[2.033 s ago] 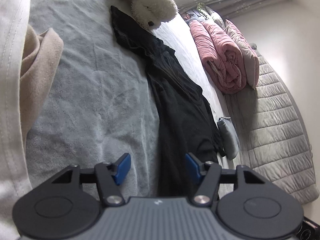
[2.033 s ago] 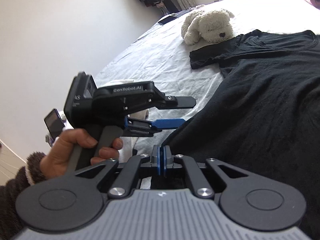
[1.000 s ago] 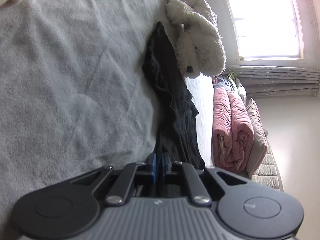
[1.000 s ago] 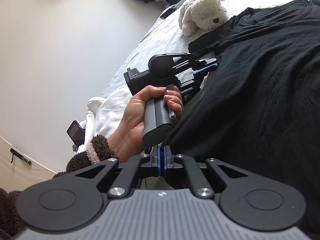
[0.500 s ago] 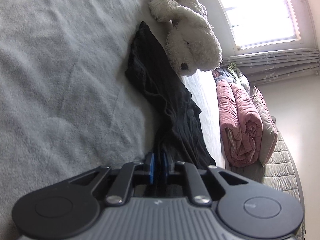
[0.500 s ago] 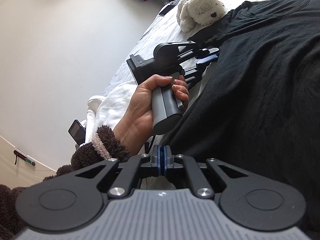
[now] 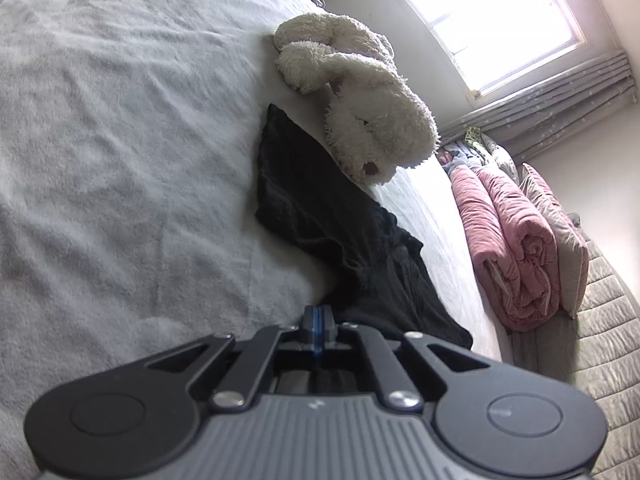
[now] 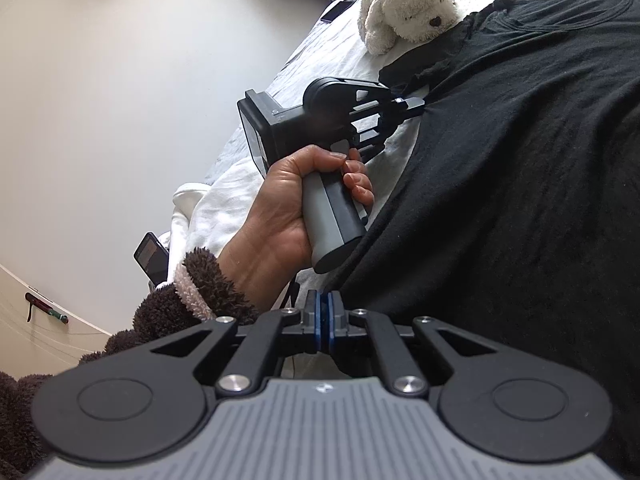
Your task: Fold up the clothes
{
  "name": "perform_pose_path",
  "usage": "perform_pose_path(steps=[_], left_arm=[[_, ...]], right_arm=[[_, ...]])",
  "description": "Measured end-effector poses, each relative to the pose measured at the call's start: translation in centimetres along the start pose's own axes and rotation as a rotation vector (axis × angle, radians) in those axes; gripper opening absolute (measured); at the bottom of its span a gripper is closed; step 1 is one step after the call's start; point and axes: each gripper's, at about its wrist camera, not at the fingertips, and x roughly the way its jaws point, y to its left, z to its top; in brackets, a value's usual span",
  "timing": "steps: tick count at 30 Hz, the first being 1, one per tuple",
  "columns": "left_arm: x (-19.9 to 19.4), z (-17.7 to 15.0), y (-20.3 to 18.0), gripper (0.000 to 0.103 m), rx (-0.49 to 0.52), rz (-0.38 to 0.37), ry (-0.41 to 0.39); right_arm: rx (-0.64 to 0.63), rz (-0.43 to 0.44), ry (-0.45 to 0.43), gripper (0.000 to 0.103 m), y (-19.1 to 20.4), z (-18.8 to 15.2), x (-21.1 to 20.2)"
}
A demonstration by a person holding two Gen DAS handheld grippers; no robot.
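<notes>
A black T-shirt (image 8: 520,168) lies spread on the white bed. My right gripper (image 8: 324,312) is shut on the shirt's near hem at its left corner. My left gripper (image 7: 317,322) is shut on the shirt's side edge near the sleeve (image 7: 304,184); it also shows in the right wrist view (image 8: 416,102), held by a hand, its fingers pinched on the shirt's side below the sleeve. The shirt runs away from the left gripper toward the plush toy.
A white plush dog (image 7: 360,96) lies at the shirt's sleeve, also in the right wrist view (image 8: 408,4). Rolled pink bedding (image 7: 516,240) and a grey quilted headboard (image 7: 608,340) sit at the right. A phone (image 8: 151,258) and white cloth (image 8: 216,208) lie left.
My left gripper went from open above the shirt to shut on its side edge near the sleeve, then moved further up toward the sleeve. My right gripper stayed shut on the hem.
</notes>
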Motion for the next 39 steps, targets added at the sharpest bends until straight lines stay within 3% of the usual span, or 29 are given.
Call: perform_pose_path(steps=[9, 11, 16, 25, 27, 29, 32, 39], left_arm=[[-0.9, 0.0, -0.5, 0.002, 0.057, 0.005, 0.022], [-1.5, 0.0, -0.8, 0.006, 0.081, 0.005, 0.029], [-3.2, -0.3, -1.2, 0.031, 0.139, 0.0, 0.055], [-7.3, -2.0, -0.8, 0.036, 0.242, -0.003, 0.13], [-8.3, -2.5, -0.6, 0.037, 0.26, -0.009, 0.143], [-9.3, -2.9, -0.3, 0.037, 0.272, -0.011, 0.152], [-10.4, -3.5, 0.1, 0.038, 0.285, -0.018, 0.159], [-11.7, -4.1, 0.7, 0.042, 0.297, -0.018, 0.184]], right_arm=[[-0.036, -0.09, 0.11, 0.009, -0.5, -1.3, 4.3], [-0.023, -0.098, 0.114, 0.014, -0.9, -1.4, 4.6], [-0.011, -0.096, 0.075, 0.016, -1.4, -1.3, 3.1], [-0.173, -0.079, 0.049, 0.018, 1.0, -3.2, 0.1], [-0.22, -0.088, 0.063, 0.022, 1.7, -4.0, 0.5], [-0.267, -0.097, 0.078, 0.037, 2.3, -4.9, 0.8], [-0.336, -0.113, 0.099, 0.037, 3.3, -6.2, 1.4], [-0.438, -0.296, 0.077, 0.037, 2.7, -7.0, 2.9]])
